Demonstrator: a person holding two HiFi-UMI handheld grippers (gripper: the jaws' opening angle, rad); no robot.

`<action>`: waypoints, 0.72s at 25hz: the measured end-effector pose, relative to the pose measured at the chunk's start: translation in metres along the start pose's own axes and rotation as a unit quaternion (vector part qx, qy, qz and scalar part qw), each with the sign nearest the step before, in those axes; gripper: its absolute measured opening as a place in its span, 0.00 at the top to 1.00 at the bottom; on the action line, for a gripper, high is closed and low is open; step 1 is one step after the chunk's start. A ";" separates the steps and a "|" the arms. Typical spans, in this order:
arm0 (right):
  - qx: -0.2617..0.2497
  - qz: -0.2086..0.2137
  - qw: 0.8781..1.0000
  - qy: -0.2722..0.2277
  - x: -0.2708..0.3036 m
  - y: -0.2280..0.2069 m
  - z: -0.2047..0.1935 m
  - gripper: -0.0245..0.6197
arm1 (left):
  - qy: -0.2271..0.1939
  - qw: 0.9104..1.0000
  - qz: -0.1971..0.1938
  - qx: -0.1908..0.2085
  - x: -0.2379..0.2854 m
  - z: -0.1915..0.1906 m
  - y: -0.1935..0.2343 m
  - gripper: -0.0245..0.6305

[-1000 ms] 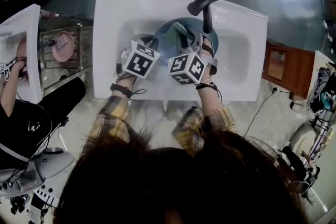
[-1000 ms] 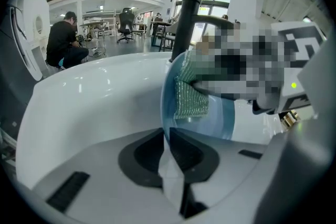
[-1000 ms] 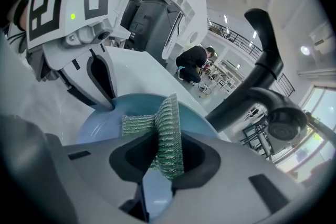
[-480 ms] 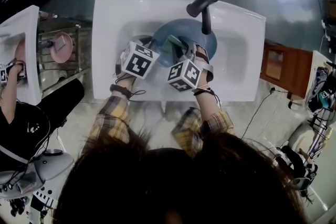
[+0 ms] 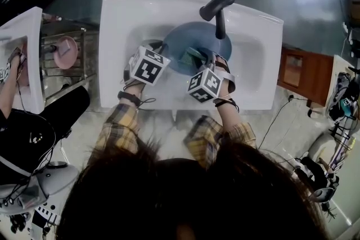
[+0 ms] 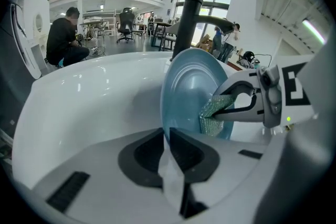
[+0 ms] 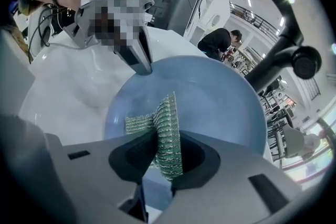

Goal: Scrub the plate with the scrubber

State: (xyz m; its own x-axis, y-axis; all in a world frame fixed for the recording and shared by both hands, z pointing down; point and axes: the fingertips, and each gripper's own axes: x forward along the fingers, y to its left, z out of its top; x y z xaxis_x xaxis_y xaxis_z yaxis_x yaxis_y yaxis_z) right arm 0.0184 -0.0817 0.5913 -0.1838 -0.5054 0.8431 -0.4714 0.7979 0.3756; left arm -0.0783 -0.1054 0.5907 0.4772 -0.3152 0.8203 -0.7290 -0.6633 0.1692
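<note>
While the plate [image 5: 188,36] is kept on edge in the sink [image 5: 124,14], leaning a little, its near rim is pinched between the nearly closed jaws of the left gripper [image 5: 162,49]. In the left gripper view the blue rim [image 6: 191,86] is seen running straight down into the gap of those jaws [image 6: 168,149].

The right gripper [image 5: 197,62] is clamped on the scrubber [image 5: 191,56], a folded green mesh pad. In the right gripper view the pad [image 7: 165,123] is gripped between the jaws [image 7: 157,152] and is pushed out against the face of the plate [image 7: 220,97], just below the tip of the left gripper [image 7: 139,57].

Both grippers are pitched steeply down into the basin from its near edge, side by side and close together, with their marker cubes [image 5: 149,64] turned up toward the head camera. Both forearms, in plaid sleeves [image 5: 121,121], are stretched forward over the sink's near rim, the right one set slightly to the outside. The black faucet [image 5: 218,3] is seen behind the plate.
</note>
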 end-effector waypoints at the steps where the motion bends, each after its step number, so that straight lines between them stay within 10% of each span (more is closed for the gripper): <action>1: 0.000 0.001 1.000 0.004 -0.001 -0.001 -0.005 0.81 | 0.000 1.000 -0.001 0.000 0.000 0.000 0.000 0.91; 18: 0.032 -0.044 0.998 0.035 -0.021 -0.038 -0.045 0.80 | 0.007 1.000 -0.005 -0.001 0.001 -0.005 0.000 0.91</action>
State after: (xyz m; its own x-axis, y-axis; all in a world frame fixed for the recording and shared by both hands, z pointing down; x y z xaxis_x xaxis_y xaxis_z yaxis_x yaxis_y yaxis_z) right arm 0.0787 -0.0865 0.5768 -0.0786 -0.5468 0.8335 -0.5378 0.7273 0.4264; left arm -0.0806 -0.1028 0.5938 0.4774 -0.2995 0.8261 -0.7251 -0.6653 0.1779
